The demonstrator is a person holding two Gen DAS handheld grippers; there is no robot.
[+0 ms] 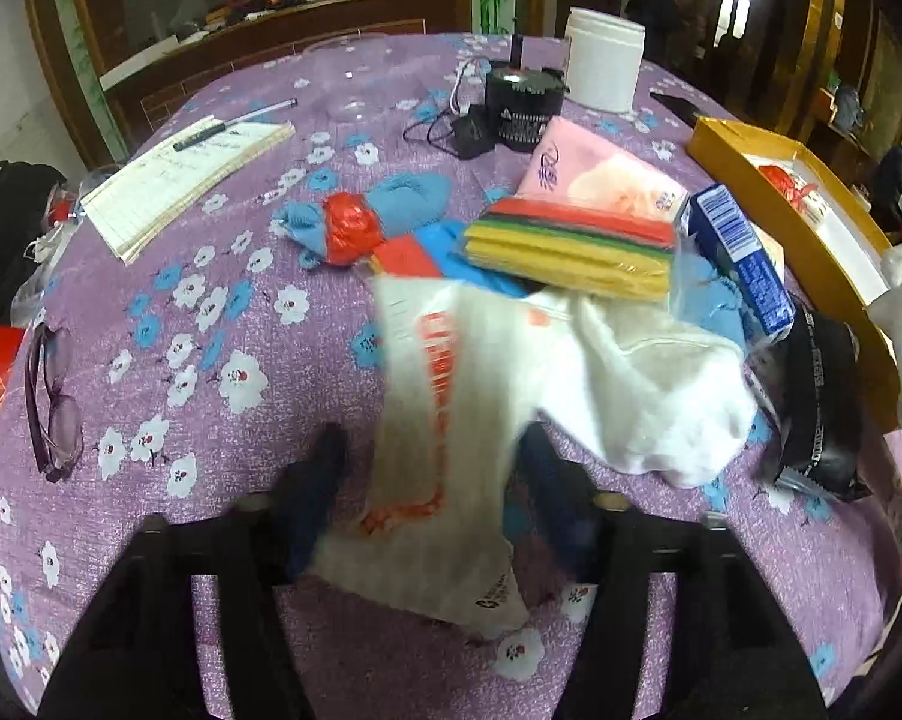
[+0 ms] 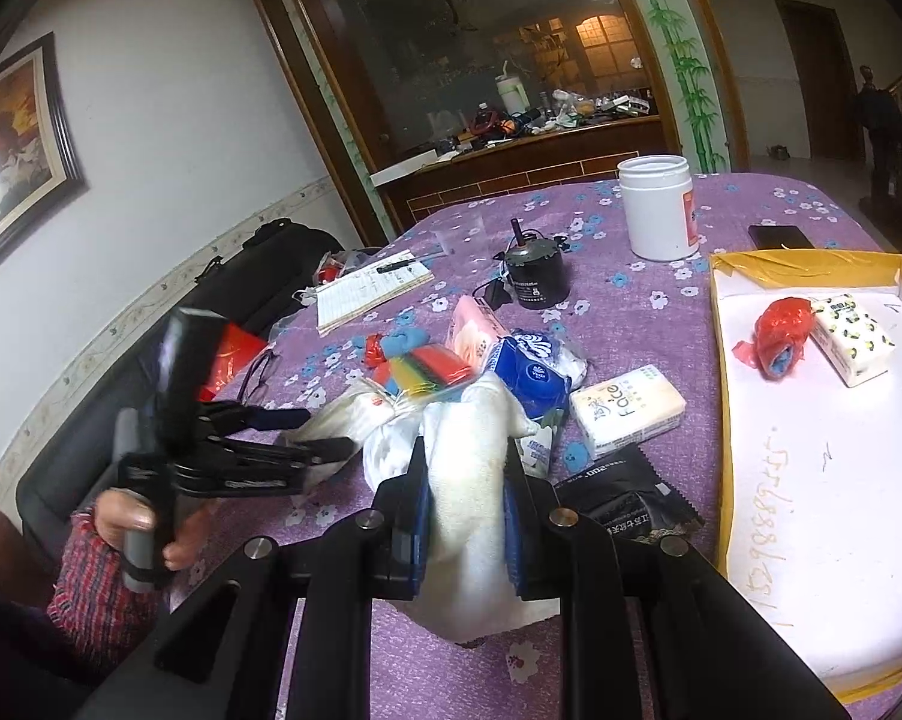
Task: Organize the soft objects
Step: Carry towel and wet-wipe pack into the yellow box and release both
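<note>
My right gripper (image 2: 464, 516) is clamped on the white fluffy towel (image 2: 472, 480), which droops limp over the purple floral tablecloth (image 2: 631, 276) just beside the yellow-rimmed white tray (image 2: 721, 360); my left gripper (image 1: 430, 480) straddles the white plastic bag with orange print (image 1: 433, 420), jaws apart, though motion blur hides whether the pads touch it. The towel looks light, soft and compressible, not fragile, so I judge a mid-fold pinch on bunched cloth holds best. The bag looks thin and slippery: gather a bunch, not one layer.
</note>
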